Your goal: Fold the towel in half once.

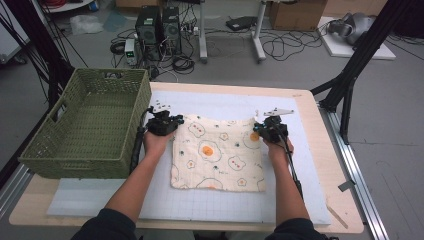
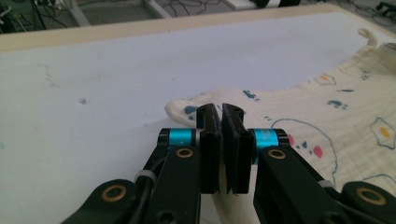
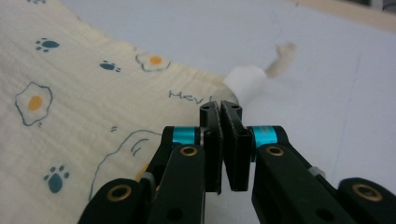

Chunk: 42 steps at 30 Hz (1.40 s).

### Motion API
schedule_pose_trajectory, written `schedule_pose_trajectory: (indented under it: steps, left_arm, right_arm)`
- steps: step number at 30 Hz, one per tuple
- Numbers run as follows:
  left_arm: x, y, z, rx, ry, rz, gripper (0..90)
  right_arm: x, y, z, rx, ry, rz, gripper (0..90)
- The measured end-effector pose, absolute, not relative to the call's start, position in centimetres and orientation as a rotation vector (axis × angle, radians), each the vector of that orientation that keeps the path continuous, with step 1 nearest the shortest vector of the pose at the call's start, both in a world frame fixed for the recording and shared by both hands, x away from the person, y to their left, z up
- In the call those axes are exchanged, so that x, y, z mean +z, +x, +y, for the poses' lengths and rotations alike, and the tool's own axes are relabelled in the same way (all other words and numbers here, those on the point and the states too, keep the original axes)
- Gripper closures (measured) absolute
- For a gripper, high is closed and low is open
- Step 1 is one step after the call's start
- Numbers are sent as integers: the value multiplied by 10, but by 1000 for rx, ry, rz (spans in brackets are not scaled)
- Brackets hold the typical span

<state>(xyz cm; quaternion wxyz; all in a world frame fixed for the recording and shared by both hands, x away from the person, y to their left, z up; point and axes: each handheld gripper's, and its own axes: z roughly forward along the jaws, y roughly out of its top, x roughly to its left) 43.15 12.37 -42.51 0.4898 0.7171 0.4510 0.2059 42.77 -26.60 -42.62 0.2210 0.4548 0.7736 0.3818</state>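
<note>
Cloth [image 1: 217,154] flat, long axis front-back

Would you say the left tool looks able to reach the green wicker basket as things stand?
Probably yes: the basket stands right beside the left tool with nothing between them, but that tool is shut on a corner of the egg-print cloth and would drag it along.

Light was even and diffuse from overhead, moderately bright; the white gridded mat [image 1: 225,205] showed only soft shadows beneath the forearms toward six o'clock; no harsh glare appeared; the high view was slightly soft, grainy overall; in both gripper views the near black jaws were sharp, while the cream egg-printed muslin cloth [image 3: 70,93] blurred toward twelve o'clock.
</note>
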Motion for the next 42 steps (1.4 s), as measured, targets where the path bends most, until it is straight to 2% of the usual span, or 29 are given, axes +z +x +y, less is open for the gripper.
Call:
schedule_pose_trajectory:
  steps: [10, 25, 42]
  left_arm:
    - [-409, 410, 122, 543, 1762, 995, 858]
    - [-410, 362, 126, 540, 1768, 906, 857]
    - [-424, 326, 135, 499, 1802, 861, 857]
  right_arm:
    - [-411, 410, -267, 1172, 1213, 2164, 872]
    - [-390, 369, -265, 1201, 1111, 2227, 872]
    - [-414, 325, -278, 1200, 1106, 2258, 871]
